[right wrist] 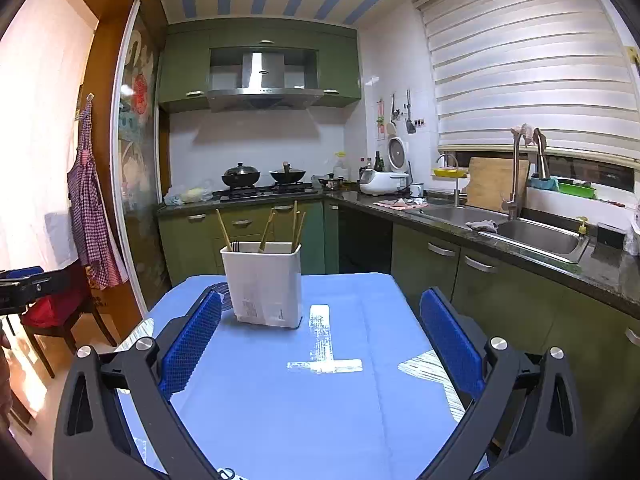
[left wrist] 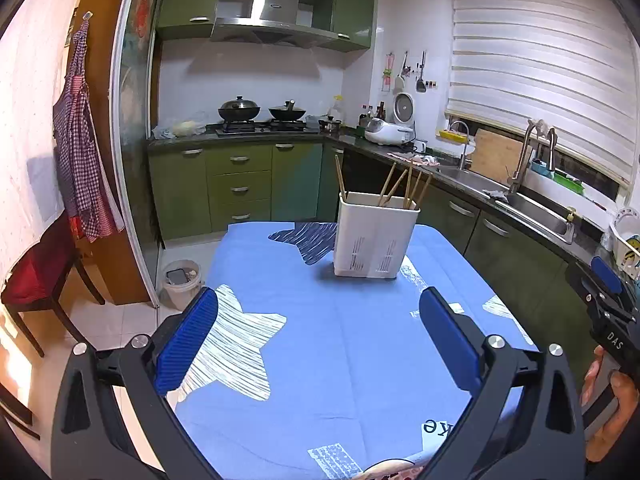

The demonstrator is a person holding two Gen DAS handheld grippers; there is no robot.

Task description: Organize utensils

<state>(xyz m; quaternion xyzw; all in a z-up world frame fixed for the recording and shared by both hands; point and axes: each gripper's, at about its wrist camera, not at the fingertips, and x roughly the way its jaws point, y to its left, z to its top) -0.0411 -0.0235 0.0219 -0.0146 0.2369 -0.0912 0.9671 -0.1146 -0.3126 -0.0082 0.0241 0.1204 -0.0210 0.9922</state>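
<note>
1. Chopsticks (left wrist: 408, 186) stand upright in a white holder (left wrist: 374, 240) on the blue-clothed table (left wrist: 320, 340), apparently already sorted.
2. Left gripper (left wrist: 318, 340) and right gripper (right wrist: 320, 344) hover spread, empty, well short of the holder.

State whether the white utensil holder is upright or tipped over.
Upright: the utensil holder stands on its base on the tablecloth, chopsticks poking up.

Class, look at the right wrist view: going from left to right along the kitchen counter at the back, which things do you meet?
Lidded wok → second wok → small pot → white rice cooker → wooden cutting board → tall faucet → steel sink.
</note>
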